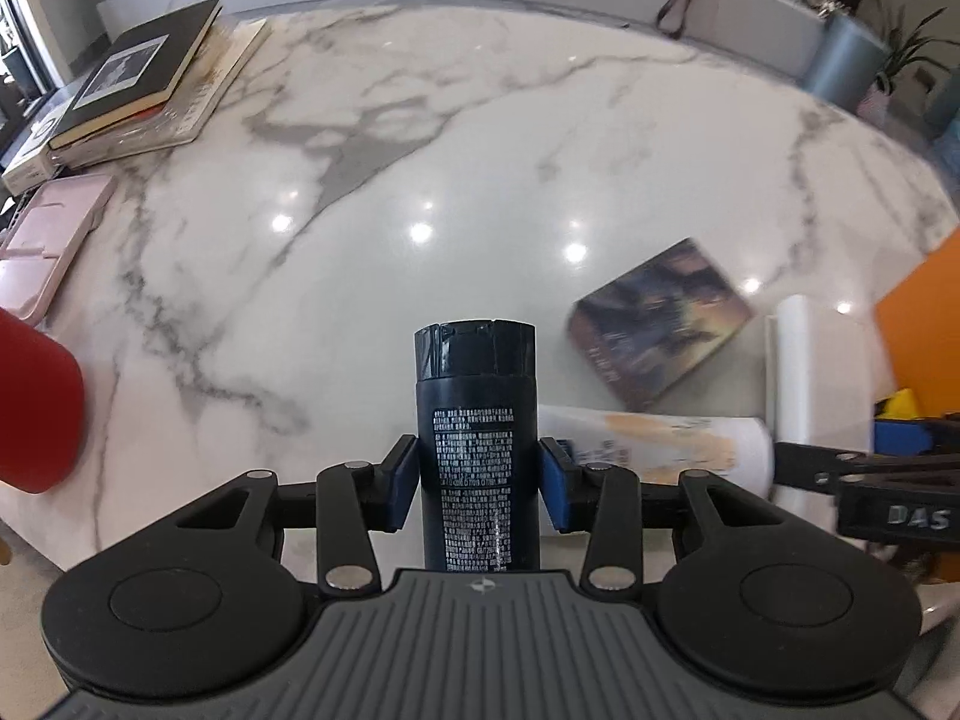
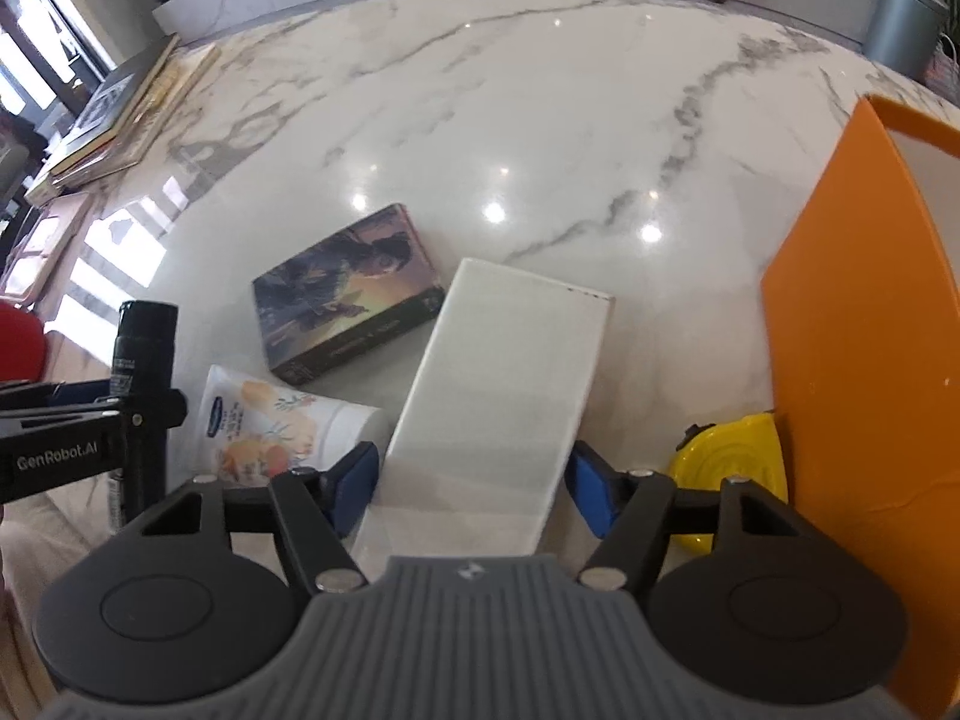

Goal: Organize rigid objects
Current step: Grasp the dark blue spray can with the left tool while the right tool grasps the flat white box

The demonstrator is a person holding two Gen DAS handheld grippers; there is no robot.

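Black bottle [image 1: 474, 450] between left fingers [image 1: 401, 483]

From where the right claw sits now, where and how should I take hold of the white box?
Grip the white box across its two long side edges at the near end, coming down from above. It lies flat and long, running away from the right claw, whose blue pads already flank that end, so closing there spans its narrow width.

Black bottle [image 1: 474, 450], white box [image 2: 498, 396], orange bin [image 2: 864, 324], grey-veined white marble table [image 1: 480, 138].
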